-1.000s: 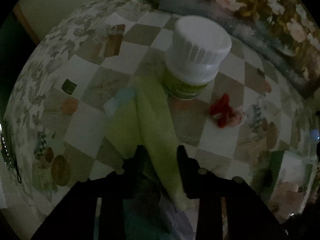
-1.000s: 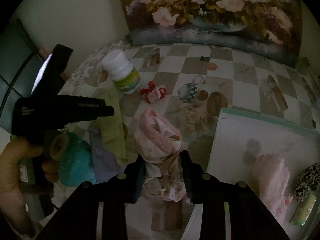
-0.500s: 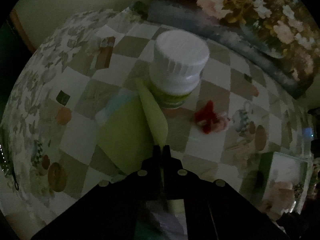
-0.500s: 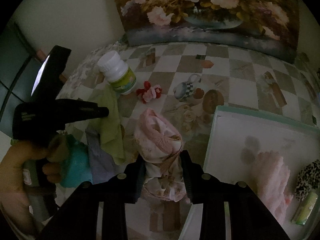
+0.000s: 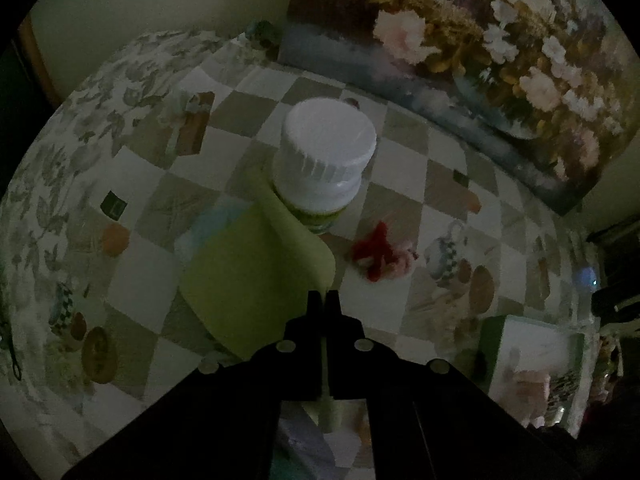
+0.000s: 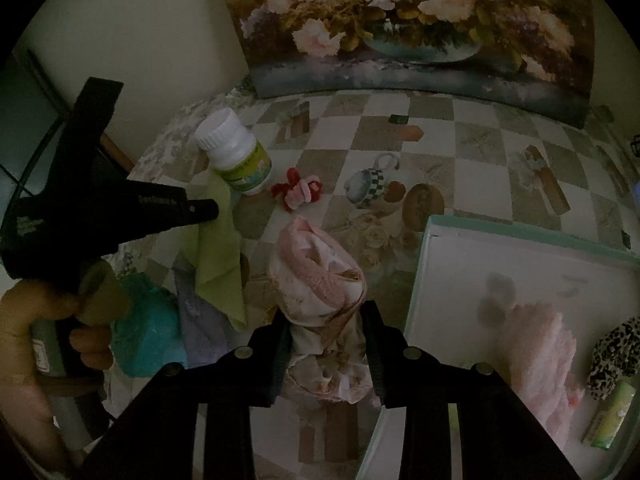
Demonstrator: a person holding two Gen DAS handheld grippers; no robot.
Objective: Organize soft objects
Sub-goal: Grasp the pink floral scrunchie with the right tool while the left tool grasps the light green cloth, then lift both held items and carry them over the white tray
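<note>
The left gripper [image 5: 324, 300] is clamped on the thin lime-green cloth [image 5: 248, 276]; the right gripper [image 6: 326, 312] pinches the pink floral fabric bundle [image 6: 316, 276]. Lift the cloth clear of the white-capped plastic bottle [image 5: 324, 160] beside it. Carry it toward the white tray [image 6: 520, 264] at the table's right edge.

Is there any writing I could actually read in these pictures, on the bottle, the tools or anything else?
None of it can be read.
White-capped bottle: its green label has print, too blurred and dim.
Left gripper: pale lettering along its black side, too small.
Small green tube in the white tray: faint marks, too blurred.
Tablecloth and flower painting: pictures only, no words.
</note>
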